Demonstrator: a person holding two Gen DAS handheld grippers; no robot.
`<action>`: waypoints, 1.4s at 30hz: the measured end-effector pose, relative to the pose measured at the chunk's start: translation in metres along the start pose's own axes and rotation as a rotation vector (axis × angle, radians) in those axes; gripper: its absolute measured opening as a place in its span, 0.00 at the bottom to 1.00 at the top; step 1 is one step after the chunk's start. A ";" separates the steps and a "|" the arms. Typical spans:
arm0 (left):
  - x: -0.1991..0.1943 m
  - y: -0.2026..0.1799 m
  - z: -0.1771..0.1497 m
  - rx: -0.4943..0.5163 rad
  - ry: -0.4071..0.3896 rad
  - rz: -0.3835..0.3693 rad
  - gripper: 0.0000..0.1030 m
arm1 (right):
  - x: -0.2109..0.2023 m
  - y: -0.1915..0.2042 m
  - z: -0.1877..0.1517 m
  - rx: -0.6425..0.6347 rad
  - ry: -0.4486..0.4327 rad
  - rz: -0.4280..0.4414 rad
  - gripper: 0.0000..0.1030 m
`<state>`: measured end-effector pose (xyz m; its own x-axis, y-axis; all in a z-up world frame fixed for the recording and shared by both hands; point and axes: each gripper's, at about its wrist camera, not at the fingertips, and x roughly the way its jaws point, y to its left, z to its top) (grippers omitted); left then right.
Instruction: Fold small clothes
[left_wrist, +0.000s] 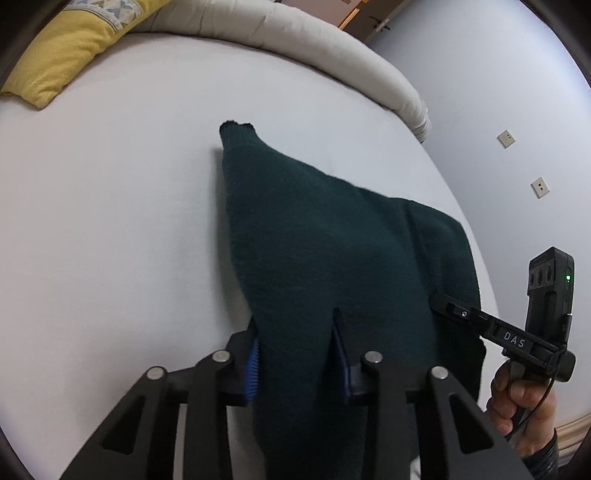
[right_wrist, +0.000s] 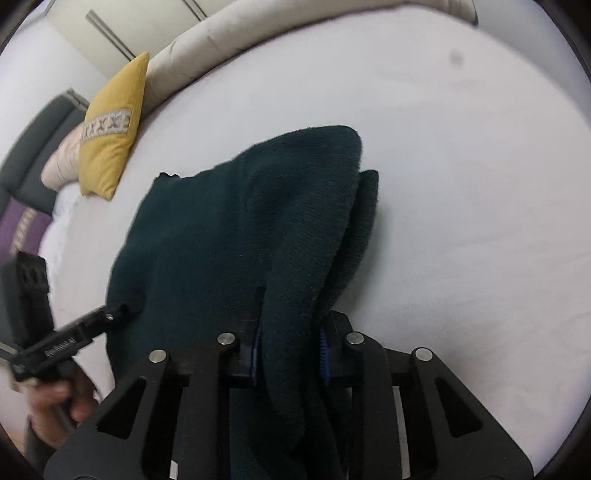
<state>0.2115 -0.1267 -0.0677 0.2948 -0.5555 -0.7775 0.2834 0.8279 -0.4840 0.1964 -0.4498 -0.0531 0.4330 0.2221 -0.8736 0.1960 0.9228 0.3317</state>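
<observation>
Both clamped | left gripper (left_wrist: 299, 354), right gripper (right_wrist: 290, 347) pinch sweater (left_wrist: 332, 240) | fingertips buried

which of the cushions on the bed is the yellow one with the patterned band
The yellow cushion leaning against the long beige bolster at the bed's edge. It alone is yellow with an embroidered strip; the bolster is plain beige.

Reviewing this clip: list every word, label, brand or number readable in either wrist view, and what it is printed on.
"DAS": white letters on the black finger of the right gripper, seen from the left wrist view.
A white label on the black finger of the left gripper, seen from the right wrist view: too blurred to read.
No text on the dark green knitted garment, the yellow cushion or the white bed sheet.
</observation>
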 end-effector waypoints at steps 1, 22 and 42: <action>-0.006 -0.002 -0.002 0.008 -0.002 0.008 0.33 | -0.007 0.007 -0.001 -0.010 -0.014 -0.007 0.20; -0.188 0.070 -0.085 0.048 -0.067 0.117 0.33 | -0.101 0.186 -0.111 -0.182 0.010 0.183 0.20; -0.137 0.147 -0.133 -0.072 -0.029 0.088 0.38 | 0.014 0.155 -0.178 0.002 0.137 0.220 0.21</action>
<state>0.0919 0.0815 -0.0860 0.3423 -0.4813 -0.8069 0.1888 0.8766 -0.4427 0.0769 -0.2475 -0.0775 0.3424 0.4579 -0.8204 0.1120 0.8471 0.5195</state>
